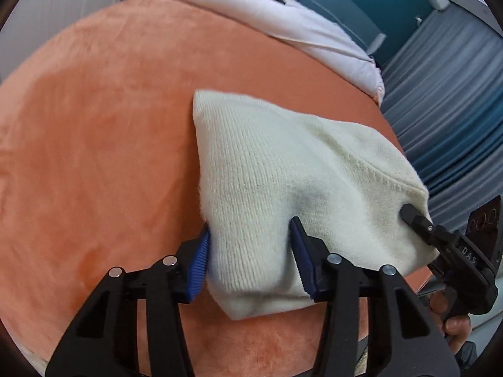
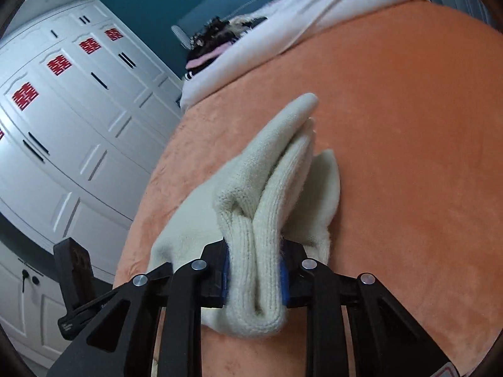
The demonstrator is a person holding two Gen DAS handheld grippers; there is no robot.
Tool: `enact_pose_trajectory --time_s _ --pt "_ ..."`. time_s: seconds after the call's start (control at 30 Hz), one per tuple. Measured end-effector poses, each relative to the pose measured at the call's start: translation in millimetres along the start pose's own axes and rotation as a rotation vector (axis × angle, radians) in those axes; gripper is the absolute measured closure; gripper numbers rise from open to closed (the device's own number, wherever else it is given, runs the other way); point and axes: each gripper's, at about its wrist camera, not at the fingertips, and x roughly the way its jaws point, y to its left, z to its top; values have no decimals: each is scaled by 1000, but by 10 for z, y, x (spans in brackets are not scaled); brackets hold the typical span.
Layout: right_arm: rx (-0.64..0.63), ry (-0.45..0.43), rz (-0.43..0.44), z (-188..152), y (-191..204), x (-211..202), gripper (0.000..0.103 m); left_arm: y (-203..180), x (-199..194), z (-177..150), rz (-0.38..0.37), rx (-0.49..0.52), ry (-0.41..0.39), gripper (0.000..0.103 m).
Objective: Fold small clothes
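right gripper [image 2: 255, 268] pinching bunched cream knit garment [image 2: 270, 188], its near end cut off by fingers | left gripper [image 1: 250, 251] spread, pads straddling garment's near edge, perhaps touching | garment lies on orange blanket [image 1: 94, 141] | white bedding [image 1: 283, 22] beyond garment

An orange plush blanket [image 1: 103, 132] covered the bed. On it lay a cream knitted garment [image 1: 283, 188] at lower right of the left view — and a pale pink quilt [image 1: 283, 22] along the top.
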Motion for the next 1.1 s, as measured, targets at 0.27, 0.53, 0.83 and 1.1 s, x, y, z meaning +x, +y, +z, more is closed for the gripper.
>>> enact_pose_trajectory --time_s 0.27,0.53,0.83,1.1 --pt "142 148 -132 -347 -519 380 66 119 101 -355 129 32 46 47" --pt "-186 213 -404 -501 -272 505 68 -14 121 -514 226 30 42 44" --pt "-244 50 -403 -749 149 -274 63 -375 -295 -849 333 125 -72 16" --pt "-191 44 -487 -1373 -100 -295 36 -507 -71 -1218 402 174 -74 11"
